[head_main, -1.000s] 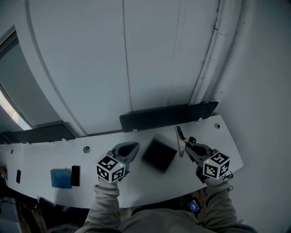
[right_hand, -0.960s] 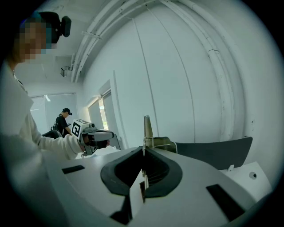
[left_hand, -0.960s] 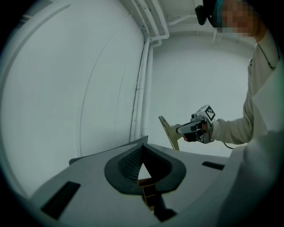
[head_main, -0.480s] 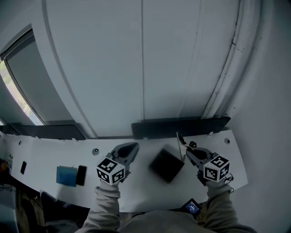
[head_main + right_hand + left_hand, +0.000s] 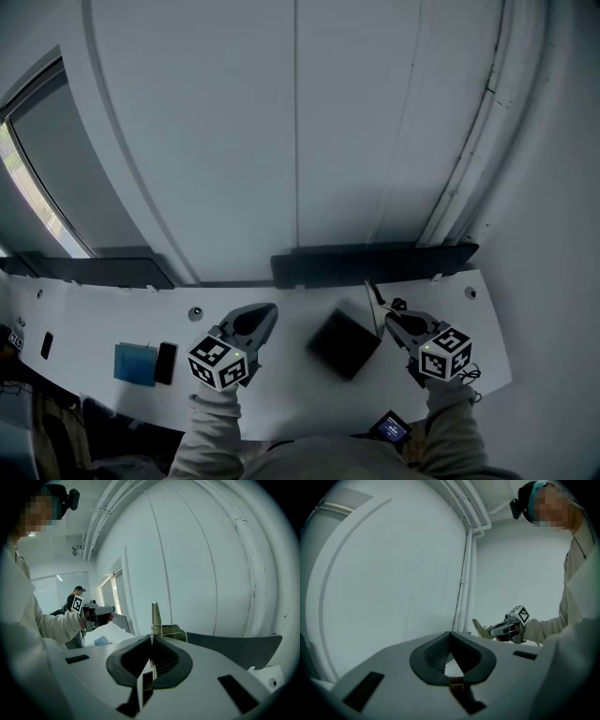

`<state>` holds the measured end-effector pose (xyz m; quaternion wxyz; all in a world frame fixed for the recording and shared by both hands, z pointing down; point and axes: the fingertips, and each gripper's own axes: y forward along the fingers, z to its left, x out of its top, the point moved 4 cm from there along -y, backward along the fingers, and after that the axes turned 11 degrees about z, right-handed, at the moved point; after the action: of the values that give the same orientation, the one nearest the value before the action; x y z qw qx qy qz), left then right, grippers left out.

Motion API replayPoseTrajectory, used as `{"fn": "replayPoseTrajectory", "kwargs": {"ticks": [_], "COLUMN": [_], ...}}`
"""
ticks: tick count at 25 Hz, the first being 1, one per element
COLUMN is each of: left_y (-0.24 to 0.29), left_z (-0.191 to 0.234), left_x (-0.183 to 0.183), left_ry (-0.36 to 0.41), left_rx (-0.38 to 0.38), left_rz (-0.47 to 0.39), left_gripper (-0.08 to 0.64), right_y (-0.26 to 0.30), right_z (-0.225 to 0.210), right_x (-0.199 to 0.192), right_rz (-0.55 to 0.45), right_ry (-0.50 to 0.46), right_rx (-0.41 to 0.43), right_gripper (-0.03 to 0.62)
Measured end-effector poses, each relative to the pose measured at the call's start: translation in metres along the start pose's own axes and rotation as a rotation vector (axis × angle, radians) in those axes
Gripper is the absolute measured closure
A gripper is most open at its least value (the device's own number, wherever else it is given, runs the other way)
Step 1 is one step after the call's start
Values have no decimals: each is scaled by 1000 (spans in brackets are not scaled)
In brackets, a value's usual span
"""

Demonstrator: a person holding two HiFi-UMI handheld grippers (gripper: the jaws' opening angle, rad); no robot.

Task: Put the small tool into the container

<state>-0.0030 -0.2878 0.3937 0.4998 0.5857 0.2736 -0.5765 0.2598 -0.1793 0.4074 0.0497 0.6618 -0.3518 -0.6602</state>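
Dim bluish light, fisheye bending at edges, dark vignetted corners

Table (image 5: 291, 389): container (image 5: 344, 344) mid-table, between left gripper (image 5: 265, 311) and right gripper (image 5: 386, 319). Small tool (image 5: 375, 298) in right gripper, just right of container. Box (image 5: 134, 364), phone (image 5: 166, 362) side by side, far left. Panel (image 5: 375, 261) behind table.

A thin flat metal tool (image 5: 375, 302) stands upright in the jaws, near the dark square container (image 5: 344, 344).

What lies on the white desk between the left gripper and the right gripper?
A black square container lies on the white desk between the left gripper and right gripper; the head view shows it.
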Motion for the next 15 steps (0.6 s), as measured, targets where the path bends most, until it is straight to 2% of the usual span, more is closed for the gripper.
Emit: {"fn": "replayPoseTrajectory", "kwargs": {"ticks": [3, 7, 9, 15], "left_y": [6, 2, 1, 5], "left_z": [0, -2, -1, -4], "left_x": [-8, -21, -25, -27], "left_ry": [-17, -49, -54, -52], "left_rx": [42, -10, 0, -9], "left_rz": [10, 37, 56, 41], "left_gripper": [565, 563, 563, 563], "right_y": [-1, 2, 4, 13], "right_z": [-3, -7, -7, -12], "right_x": [-5, -11, -13, -13], "right_rz": [8, 27, 42, 69], "right_ry": [12, 17, 5, 10], "right_rx": [4, -2, -5, 11], "right_gripper": [571, 571, 571, 571]}}
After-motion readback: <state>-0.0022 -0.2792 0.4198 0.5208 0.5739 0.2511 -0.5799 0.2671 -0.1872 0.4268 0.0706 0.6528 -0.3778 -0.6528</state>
